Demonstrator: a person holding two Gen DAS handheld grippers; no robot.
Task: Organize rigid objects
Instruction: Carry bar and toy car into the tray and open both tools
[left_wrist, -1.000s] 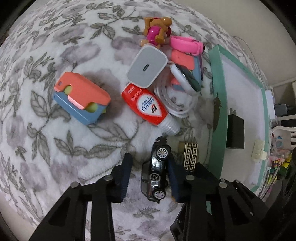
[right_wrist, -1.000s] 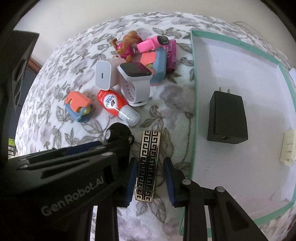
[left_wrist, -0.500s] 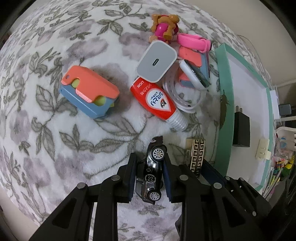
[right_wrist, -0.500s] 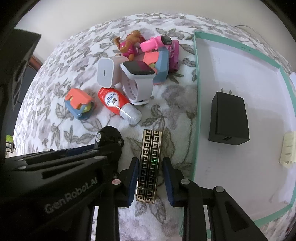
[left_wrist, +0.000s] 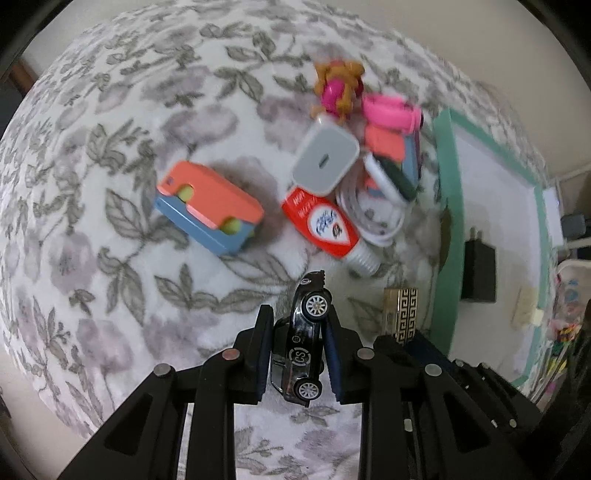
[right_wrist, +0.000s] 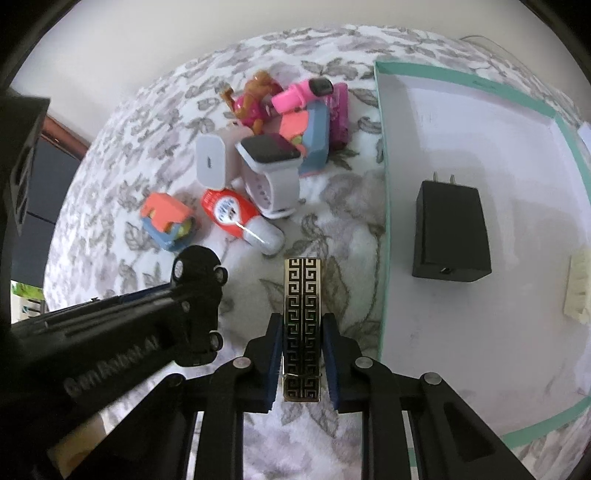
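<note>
A soft blanket (right_wrist: 155, 110) with gray leaves covers the bed. The green box (right_wrist: 382, 155) sits right. The left claw (left_wrist: 297, 350) squeezes the toy car (left_wrist: 303, 339). The right claw (right_wrist: 302, 360) is closing on the gold lighter (right_wrist: 302, 325), near the box.

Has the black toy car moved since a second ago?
Yes. The black toy car, clamped in the left gripper, has lifted off the floral blanket, whose pattern now looks smaller.

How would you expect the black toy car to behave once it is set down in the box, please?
The black toy car looks rigid, so it should hold its shape. Its free wheels suggest it may roll on the box's smooth floor. It seems light.
</note>
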